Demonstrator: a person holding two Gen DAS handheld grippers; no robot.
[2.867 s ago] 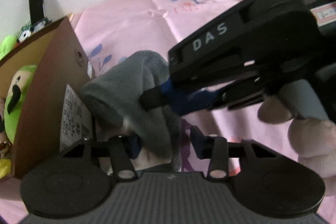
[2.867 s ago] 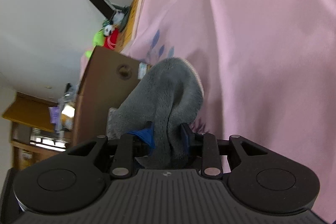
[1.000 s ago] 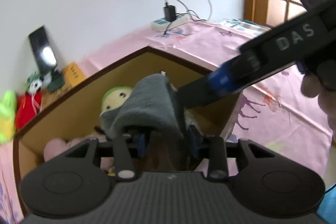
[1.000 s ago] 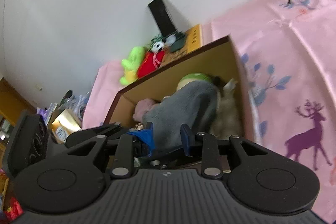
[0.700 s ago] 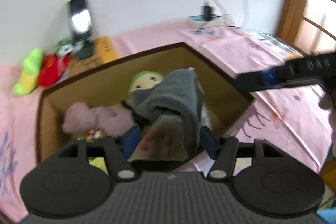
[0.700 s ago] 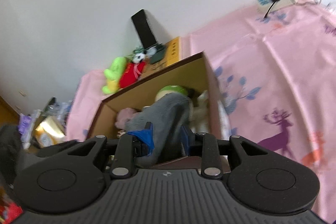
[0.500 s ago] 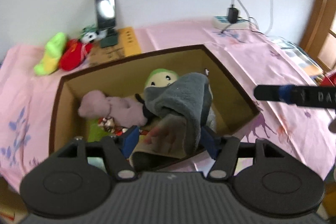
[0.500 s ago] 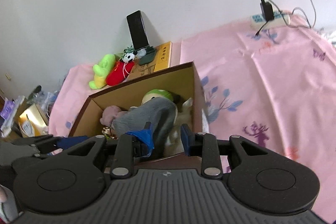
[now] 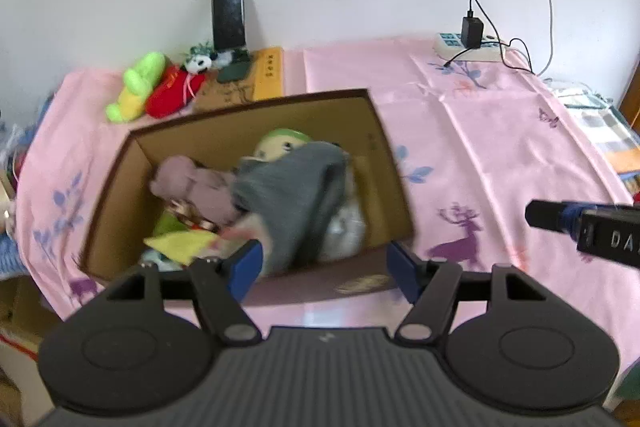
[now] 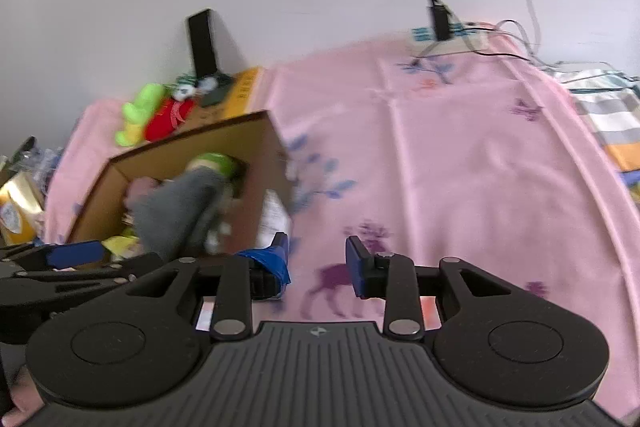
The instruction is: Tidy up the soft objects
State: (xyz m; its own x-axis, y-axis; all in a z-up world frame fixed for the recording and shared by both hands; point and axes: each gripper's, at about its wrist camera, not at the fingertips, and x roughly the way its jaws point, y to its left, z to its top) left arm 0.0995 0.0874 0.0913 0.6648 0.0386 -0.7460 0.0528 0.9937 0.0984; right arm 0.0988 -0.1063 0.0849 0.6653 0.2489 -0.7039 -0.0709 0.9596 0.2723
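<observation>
A grey plush piece [image 9: 292, 195] lies in the open cardboard box [image 9: 200, 135], draped over a pink plush [image 9: 188, 183] and a green-headed doll [image 9: 284, 141]. My left gripper [image 9: 324, 269] hangs above the box's near edge; its jaws are opening wide and hold nothing. In the right wrist view the grey plush piece [image 10: 180, 211] sits in the box [image 10: 168, 159] at the left. My right gripper [image 10: 318, 261] is over the pink cloth to the right of the box, its jaws opening with nothing between them. It also shows at the left wrist view's right edge.
A pink deer-print cloth [image 9: 480, 147] covers the table. Green [image 9: 136, 91] and red [image 9: 172, 93] plush toys, a phone on a stand [image 9: 228, 11] and a yellow book [image 9: 270, 73] sit behind the box. A power strip with cables [image 9: 468, 47] lies far right.
Both grippers have let go of the grey plush piece, opened, and pulled back and up from the box. The piece now rests inside on the other toys.
</observation>
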